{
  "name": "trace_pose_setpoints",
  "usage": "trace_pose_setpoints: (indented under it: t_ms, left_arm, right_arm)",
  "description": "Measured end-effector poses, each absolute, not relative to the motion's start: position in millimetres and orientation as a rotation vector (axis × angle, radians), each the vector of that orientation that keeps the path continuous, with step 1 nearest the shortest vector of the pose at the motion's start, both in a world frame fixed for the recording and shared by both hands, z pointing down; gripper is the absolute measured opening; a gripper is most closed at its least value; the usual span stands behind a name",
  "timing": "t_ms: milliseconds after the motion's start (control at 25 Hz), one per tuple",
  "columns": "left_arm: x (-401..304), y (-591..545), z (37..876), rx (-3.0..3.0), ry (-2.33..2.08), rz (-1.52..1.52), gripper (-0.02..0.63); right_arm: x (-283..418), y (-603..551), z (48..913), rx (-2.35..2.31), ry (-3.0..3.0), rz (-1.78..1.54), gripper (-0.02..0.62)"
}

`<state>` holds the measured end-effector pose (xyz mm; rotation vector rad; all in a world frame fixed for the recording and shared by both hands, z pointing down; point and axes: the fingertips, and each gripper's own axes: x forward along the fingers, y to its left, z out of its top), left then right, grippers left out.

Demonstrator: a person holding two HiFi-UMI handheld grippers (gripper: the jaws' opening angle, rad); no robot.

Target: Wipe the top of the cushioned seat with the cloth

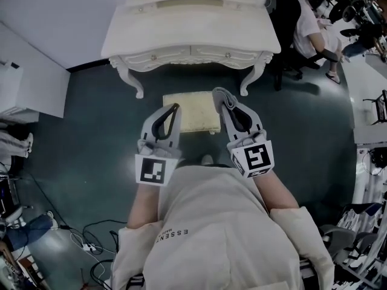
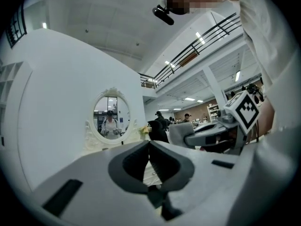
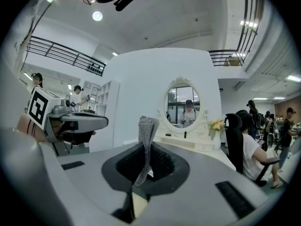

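Right gripper (image 3: 146,150): fingers clamped on cloth (image 3: 148,126), held ready for wiping.
Left gripper (image 2: 149,146): fingers together, empty.
Seat (image 1: 193,115): ahead of both, apparently untouched.

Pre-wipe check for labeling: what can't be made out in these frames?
- Seat: in the head view its two sides are hidden behind the left gripper and right gripper. Neither gripper view shows it.
- Cloth: only a folded strip shows above the right gripper's shut jaws. The rest is hidden between them.
- Dresser top: the items on it are cut off by the head view's top edge and too small to name.
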<state>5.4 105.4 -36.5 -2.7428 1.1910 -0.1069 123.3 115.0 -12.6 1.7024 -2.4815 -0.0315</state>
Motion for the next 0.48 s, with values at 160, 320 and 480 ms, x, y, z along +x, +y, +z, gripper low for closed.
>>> trace_pose_setpoints:
  t_ms: [160,320,480]
  left_arm:
    - [18,116,-38,-2.731,1.164,-0.134,0.002]
    - [21,117,-38,-2.732,1.183,-0.148,0.002]
    - [15,113,-35,-2.724,1.215,-0.167,0.002]
  right_arm:
    - [130,123,-13,1.694,-2.499,-0.025,0.028]
    - [137,123,-15,1.698,-2.507,-0.014,0.028]
    - [137,119,-16,1.695,-2.513,-0.013,0.028]
